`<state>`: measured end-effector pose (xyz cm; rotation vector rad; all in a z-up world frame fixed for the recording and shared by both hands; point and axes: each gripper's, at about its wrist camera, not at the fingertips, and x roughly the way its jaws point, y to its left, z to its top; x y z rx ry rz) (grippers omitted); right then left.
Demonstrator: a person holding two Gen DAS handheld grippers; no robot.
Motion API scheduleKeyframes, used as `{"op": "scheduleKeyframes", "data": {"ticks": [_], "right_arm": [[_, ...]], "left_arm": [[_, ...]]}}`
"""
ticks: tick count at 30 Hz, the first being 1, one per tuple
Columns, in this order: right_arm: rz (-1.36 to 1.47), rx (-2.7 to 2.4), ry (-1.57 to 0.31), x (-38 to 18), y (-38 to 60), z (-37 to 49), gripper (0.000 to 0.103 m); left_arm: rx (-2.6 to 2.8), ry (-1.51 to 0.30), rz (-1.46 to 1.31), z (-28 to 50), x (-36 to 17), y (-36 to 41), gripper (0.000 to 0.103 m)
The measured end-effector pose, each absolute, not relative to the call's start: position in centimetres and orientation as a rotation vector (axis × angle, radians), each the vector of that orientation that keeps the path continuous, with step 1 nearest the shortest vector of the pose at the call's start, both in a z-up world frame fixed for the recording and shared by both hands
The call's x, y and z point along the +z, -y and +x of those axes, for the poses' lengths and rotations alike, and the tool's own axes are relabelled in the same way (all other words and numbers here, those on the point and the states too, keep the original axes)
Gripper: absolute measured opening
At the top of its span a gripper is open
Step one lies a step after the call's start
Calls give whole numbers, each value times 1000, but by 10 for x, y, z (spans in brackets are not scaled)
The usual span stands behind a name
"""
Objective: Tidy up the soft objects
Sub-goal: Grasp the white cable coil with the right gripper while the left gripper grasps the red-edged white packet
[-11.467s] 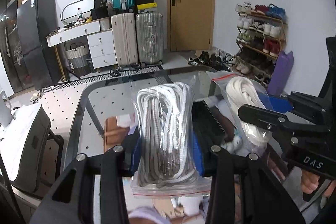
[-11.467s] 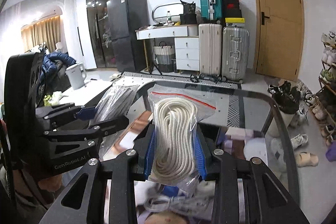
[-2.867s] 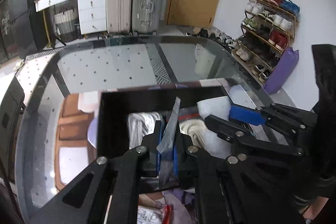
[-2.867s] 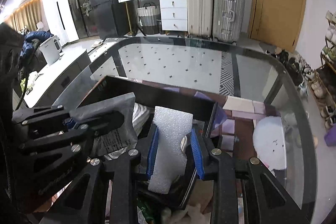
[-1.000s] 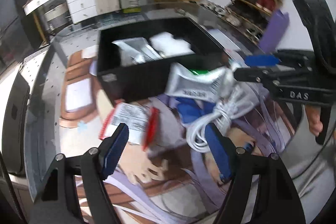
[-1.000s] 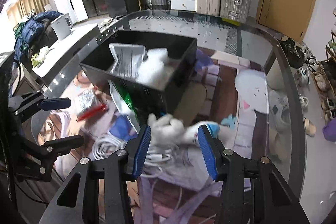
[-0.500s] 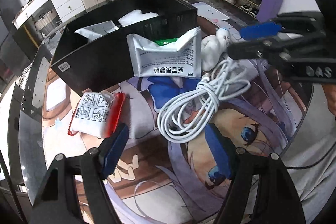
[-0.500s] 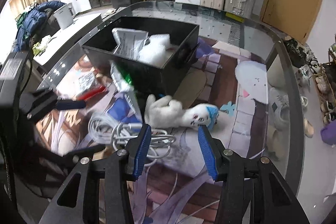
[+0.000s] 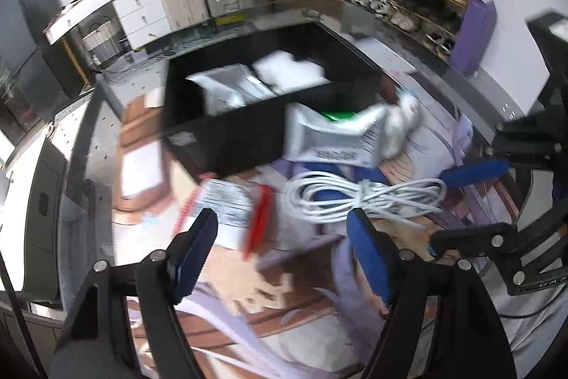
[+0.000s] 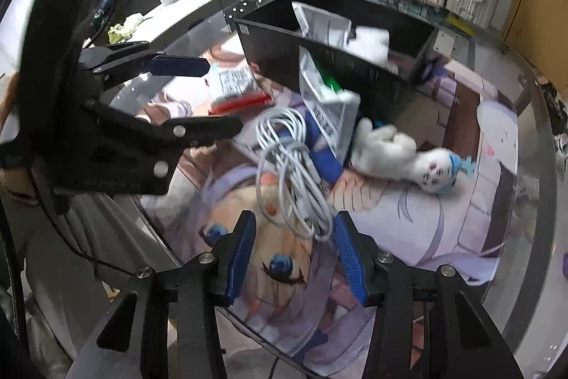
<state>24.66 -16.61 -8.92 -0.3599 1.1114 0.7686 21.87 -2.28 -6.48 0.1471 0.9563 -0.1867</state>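
We hold our left claw (image 9: 282,247) spread wide and empty above the bench (image 10: 525,166), its blue pads tilted down toward a white packet with a red edge (image 9: 236,210). Our right claw (image 10: 291,258) is likewise released, grasping nothing, poised just over the near end of a coiled white cable (image 10: 291,162) on the printed mat (image 10: 408,229).

Beyond the cable, a silver pouch (image 10: 328,102) leans against the black bin (image 10: 319,66), and a white plush toy (image 10: 394,151) lies on the mat to its right. Inside the bin sit another silver pouch (image 9: 227,87) and a white foam piece (image 9: 289,73); whatever lies beneath them is hidden.

The left view is blurred by motion. Print on the pouches and packet is too small or smeared for us to read.
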Motion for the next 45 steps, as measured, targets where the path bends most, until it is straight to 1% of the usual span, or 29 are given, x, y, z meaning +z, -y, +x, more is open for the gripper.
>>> {"op": "scheduleKeyframes", "data": {"ticks": [4,7,14,16,17,18,19,22,23,25,26,28,30,34,36,38,39,40,42,44,45], "right_arm": [[-360,753,-1070,-85,161,253,48],[-371,774,-1073,-91,148,260,50],[-434,789,-1100,-110,117,263,51],[-435,799,-1105,-112,113,263,47],[-430,799,-1108,-112,114,263,39],[-422,795,-1106,-111,115,262,34],[-416,789,-1107,-109,117,262,32],[-415,778,-1109,-107,125,262,31],[-409,778,-1117,-108,128,263,31],[-394,781,-1127,-109,132,264,31],[-391,781,-1131,-109,131,265,32],[-390,774,-1128,-108,130,266,32],[-399,765,-1123,-108,128,267,33],[-412,764,-1117,-110,122,269,33],[-401,761,-1118,-109,123,267,34],[-394,764,-1121,-109,124,268,34],[-390,766,-1124,-110,124,270,34],[-388,767,-1124,-110,129,271,34],[-392,764,-1121,-110,129,273,35],[-398,763,-1119,-111,128,271,36],[-400,761,-1118,-111,128,272,37]], "left_arm": [[-149,-989,96,225,-70,-1,75],[-150,-1011,76,227,-76,-10,75],[-163,-1043,113,239,-88,-6,76],[-154,-1064,113,245,-94,-6,76],[-148,-1072,119,250,-98,-4,76],[-136,-1074,121,253,-100,-4,76],[-127,-1076,123,256,-102,-4,75],[-120,-1084,117,262,-105,-9,73],[-125,-1086,112,262,-105,-9,71],[-147,-1095,116,262,-106,-8,48],[-169,-1097,108,261,-106,-7,43],[-192,-1105,109,258,-105,-3,28],[-204,-1108,128,251,-104,-2,24],[-249,-1116,157,237,-101,8,23],[-275,-1126,173,230,-99,12,24],[-289,-1131,196,223,-97,15,29],[-285,-1127,196,221,-95,14,42],[-283,-1114,189,218,-92,13,60],[-295,-1079,180,217,-84,13,63],[-308,-1054,185,216,-78,15,69],[-303,-1044,188,217,-77,16,77]]}}
